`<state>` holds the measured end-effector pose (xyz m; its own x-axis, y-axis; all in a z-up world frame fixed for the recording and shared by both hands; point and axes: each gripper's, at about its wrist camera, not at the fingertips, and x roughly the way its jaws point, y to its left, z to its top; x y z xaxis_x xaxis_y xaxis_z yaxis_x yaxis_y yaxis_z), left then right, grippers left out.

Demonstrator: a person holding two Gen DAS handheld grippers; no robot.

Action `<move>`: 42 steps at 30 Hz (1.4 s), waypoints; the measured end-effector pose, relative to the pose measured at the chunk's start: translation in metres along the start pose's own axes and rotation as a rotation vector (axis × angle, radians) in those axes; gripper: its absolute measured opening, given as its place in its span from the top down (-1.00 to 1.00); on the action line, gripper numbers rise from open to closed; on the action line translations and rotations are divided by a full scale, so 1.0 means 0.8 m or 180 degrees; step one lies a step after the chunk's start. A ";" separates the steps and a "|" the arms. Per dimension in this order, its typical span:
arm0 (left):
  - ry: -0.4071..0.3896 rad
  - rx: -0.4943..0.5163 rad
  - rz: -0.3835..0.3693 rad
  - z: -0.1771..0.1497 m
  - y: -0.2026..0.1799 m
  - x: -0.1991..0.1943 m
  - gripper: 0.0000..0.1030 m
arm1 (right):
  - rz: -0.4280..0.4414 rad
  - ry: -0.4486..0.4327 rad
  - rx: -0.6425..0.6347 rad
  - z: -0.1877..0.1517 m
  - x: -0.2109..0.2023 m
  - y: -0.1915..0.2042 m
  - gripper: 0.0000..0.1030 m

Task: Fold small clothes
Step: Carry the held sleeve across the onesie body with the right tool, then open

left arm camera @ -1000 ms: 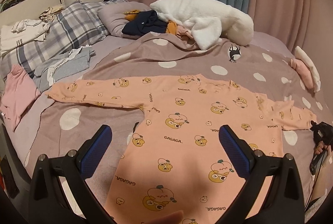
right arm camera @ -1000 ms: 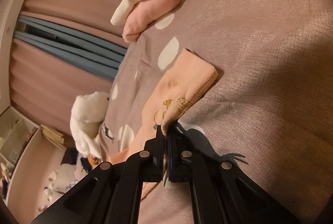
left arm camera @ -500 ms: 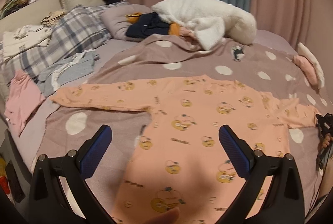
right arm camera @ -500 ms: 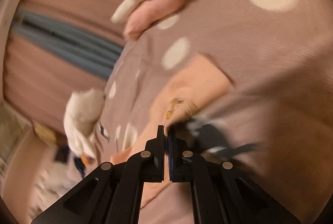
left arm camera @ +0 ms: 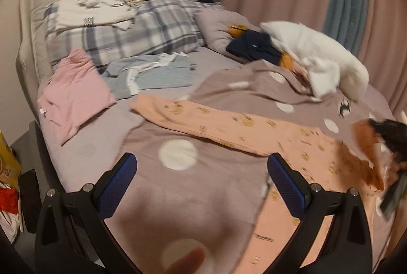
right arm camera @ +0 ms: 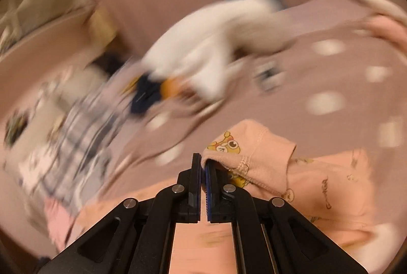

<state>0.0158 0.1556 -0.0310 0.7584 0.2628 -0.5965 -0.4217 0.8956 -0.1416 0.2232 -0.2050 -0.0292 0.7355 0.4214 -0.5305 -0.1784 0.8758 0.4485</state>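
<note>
A peach baby romper (left arm camera: 254,126) with cartoon prints lies spread on the dotted mauve blanket (left arm camera: 178,192). Its left sleeve reaches toward the pink shirt. My left gripper (left arm camera: 201,179) is open and empty, hovering over the blanket just left of the romper's body. My right gripper (right arm camera: 203,167) is shut on the cuff of the romper's right sleeve (right arm camera: 244,152), lifted and carried over the romper's body. In the left wrist view the right gripper (left arm camera: 391,136) shows blurred at the right edge with the lifted sleeve (left arm camera: 366,144).
A pink shirt (left arm camera: 73,98), a light blue garment (left arm camera: 152,73) and a plaid pillow (left arm camera: 132,37) lie at the bed's head side. A white plush (left arm camera: 318,62) and dark clothes (left arm camera: 254,47) sit at the back. Curtains hang behind.
My right gripper lifted the sleeve cuff off the blanket and swung it inward over the romper. My left gripper view turned left toward the left sleeve, still open.
</note>
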 end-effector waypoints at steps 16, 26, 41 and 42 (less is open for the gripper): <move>0.0277 -0.0487 -0.0215 0.001 0.083 0.027 -0.99 | 0.0234 0.1308 -0.0457 -0.092 0.165 0.136 0.49; 0.0218 -0.0439 -0.0313 0.000 0.083 0.022 -0.99 | 0.0015 0.1149 -0.0102 -0.075 0.136 0.101 -0.37; 0.0292 -0.0578 -0.0209 0.001 0.099 0.036 -0.99 | -0.0202 0.1039 0.0494 -0.085 0.157 0.057 0.70; 0.0300 -0.0574 -0.0212 0.001 0.099 0.037 -0.99 | -0.0183 0.0981 0.0421 -0.082 0.154 0.064 0.73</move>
<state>0.0057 0.2343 -0.0593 0.7413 0.1628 -0.6511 -0.4607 0.8289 -0.3172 0.2622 -0.0929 -0.1189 0.5061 0.4411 -0.7411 -0.0411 0.8707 0.4901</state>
